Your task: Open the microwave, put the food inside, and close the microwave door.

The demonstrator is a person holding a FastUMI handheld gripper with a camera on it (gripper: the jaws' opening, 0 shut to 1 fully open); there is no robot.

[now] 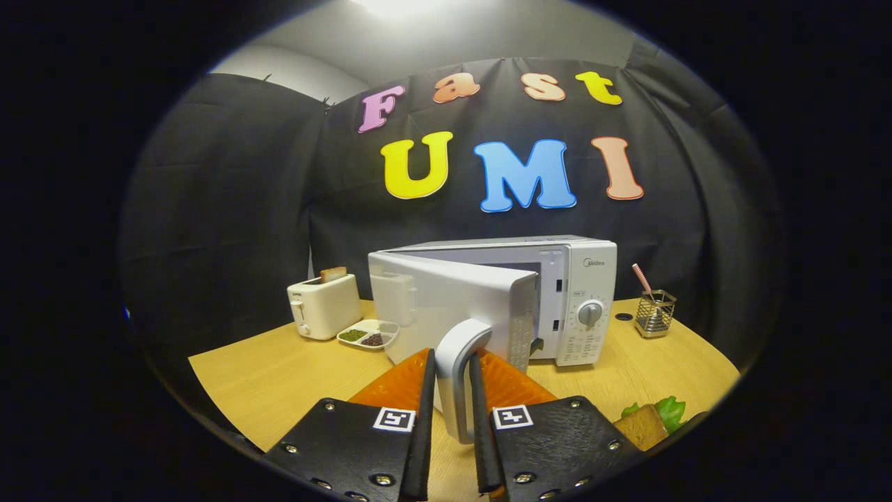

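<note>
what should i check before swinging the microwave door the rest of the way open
1. Grip on door handle: gripper fingers close on both sides of it, ok.
2. Microwave door unlatched: partly swung open, ok.
3. Door's swing path: toaster and divided snack dish sit on that side; clearance cannot tell.
4. Food ready: sandwich lies on wooden table beside gripper, ok.
5. Microwave cavity free: hidden by door, cannot tell.
</note>
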